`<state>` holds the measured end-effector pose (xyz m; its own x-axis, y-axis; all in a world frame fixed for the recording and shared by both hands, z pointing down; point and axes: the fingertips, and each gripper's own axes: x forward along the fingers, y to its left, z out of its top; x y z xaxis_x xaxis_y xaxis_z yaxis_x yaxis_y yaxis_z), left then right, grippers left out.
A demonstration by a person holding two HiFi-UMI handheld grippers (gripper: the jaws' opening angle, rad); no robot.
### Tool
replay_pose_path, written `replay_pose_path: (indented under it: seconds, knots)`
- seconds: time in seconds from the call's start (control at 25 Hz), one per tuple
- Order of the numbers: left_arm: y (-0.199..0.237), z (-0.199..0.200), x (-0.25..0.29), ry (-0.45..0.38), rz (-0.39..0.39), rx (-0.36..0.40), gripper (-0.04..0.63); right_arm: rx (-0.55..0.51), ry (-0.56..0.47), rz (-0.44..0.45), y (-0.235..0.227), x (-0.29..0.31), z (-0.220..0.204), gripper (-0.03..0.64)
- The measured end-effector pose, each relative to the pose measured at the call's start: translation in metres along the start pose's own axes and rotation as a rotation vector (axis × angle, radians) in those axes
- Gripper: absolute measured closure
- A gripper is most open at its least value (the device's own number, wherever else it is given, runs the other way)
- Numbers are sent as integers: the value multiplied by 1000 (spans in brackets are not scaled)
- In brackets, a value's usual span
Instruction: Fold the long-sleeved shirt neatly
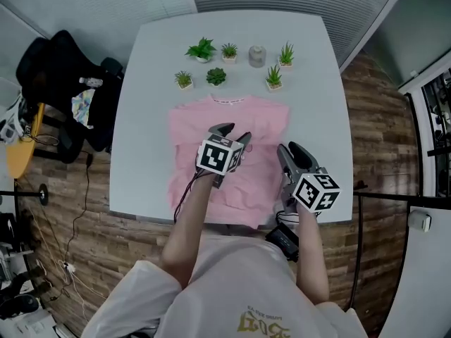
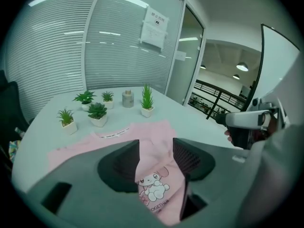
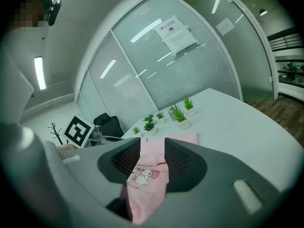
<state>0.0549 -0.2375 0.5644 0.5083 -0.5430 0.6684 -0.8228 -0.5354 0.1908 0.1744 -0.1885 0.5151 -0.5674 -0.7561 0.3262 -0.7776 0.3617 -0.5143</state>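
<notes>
Right gripper (image 3: 153, 158): jaws are held partly apart at the near right edge of the pink long-sleeved shirt (image 1: 262, 122). Cloth is seen in the gap, but no pinch is made out. Left gripper (image 2: 156, 161): jaws are held wide with nothing gripped, over the shirt's middle, above the cartoon print (image 2: 154, 190). The shirt is laid flat on the white table (image 1: 151, 90), hem (image 1: 236, 217) at the near table edge, collar at the far side.

Risks, as judged:
- Cloth lying in the right gap could be snagged if that gripper is drawn back, and the side fold would be pulled out of line.
- The hem, lying at the table edge, could be dragged off by a tug.
- The potted plants (image 1: 216, 76) just beyond the collar could be knocked over by a far reach.

Not resolved:
- Whether the right pads touch the cloth.
- Where the sleeves lie.
- The shirt's centre in the head view, which is covered by the left gripper.
- The lettering under the print, which is cut off.
</notes>
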Motion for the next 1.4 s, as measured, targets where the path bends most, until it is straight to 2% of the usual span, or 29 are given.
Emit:
replay_pose_path:
  seconds: [0.36, 0.72, 0.92, 1.12, 1.24, 1.4]
  knots:
    - [28, -33, -77, -50, 29, -55, 365, -14, -38, -49, 31, -24, -10, 463]
    - [35, -96, -148, -59, 30, -83, 367, -37, -31, -108, 73, -65, -58, 462]
    - [36, -119, -172, -60, 31, -85, 367, -75, 4, -117, 89, -77, -83, 460]
    - [35, -153, -188, -25, 18, -89, 367, -105, 58, -123, 99, -85, -117, 459]
    - [33, -175, -192, 5, 5, -94, 367, -138, 124, -114, 102, -85, -143, 457]
    - [28, -207, -195, 55, -18, -85, 367, -204, 234, -58, 110, -83, -176, 454]
